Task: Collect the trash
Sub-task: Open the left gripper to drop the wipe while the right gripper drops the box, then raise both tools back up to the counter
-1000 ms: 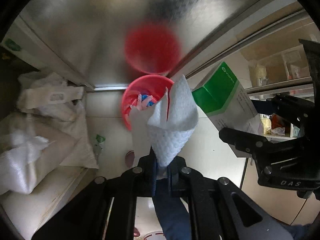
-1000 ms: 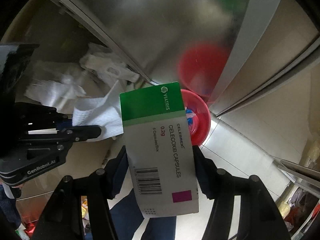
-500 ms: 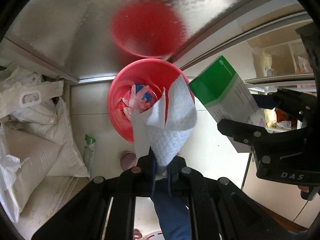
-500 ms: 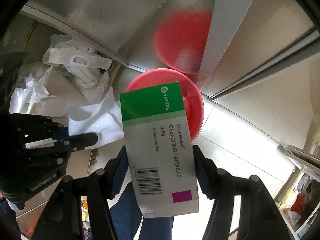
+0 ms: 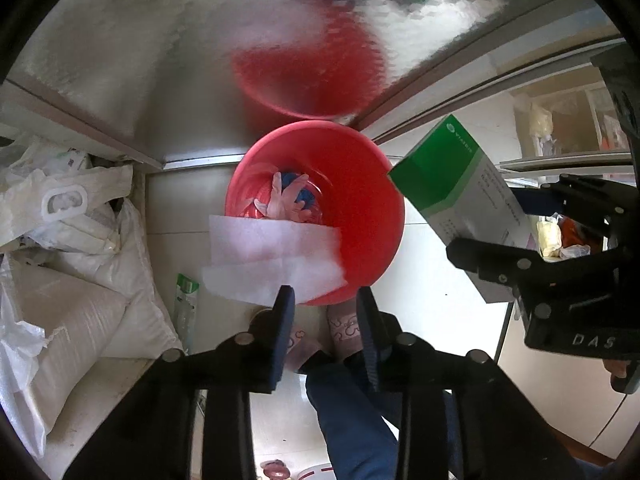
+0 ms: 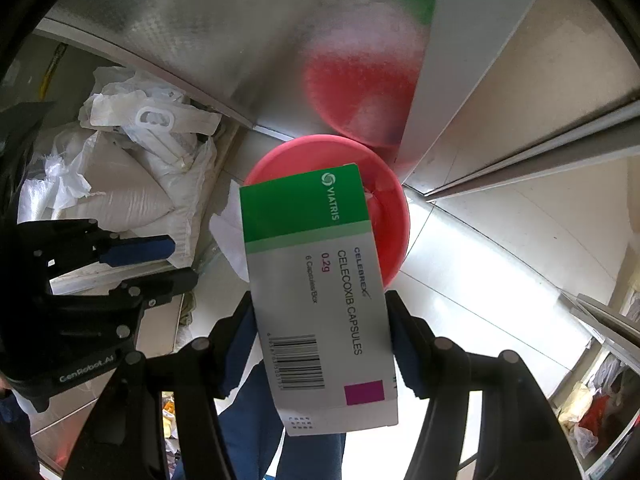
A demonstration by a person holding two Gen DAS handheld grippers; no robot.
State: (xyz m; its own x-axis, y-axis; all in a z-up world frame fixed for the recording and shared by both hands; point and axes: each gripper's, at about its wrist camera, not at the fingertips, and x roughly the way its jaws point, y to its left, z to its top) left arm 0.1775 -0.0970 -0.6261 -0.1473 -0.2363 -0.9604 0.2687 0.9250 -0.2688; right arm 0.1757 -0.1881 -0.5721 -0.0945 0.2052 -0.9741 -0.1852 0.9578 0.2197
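Left claw (image 5: 325, 300) has just been opening, nothing between its jaws; paper towel (image 5: 274, 256) loose, draped over the near rim of the red bin (image 5: 372, 216). Right claw (image 6: 320, 320) grips the medicine box (image 6: 316, 280) above the bin. Sacks (image 5: 72, 300) crowd the left; bare floor to the right.

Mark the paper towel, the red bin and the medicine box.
paper towel (image 5: 276, 258): left wrist view, middle of the white sheet.
red bin (image 5: 372, 216): left wrist view, inner wall.
medicine box (image 6: 316, 280): right wrist view, printed face.
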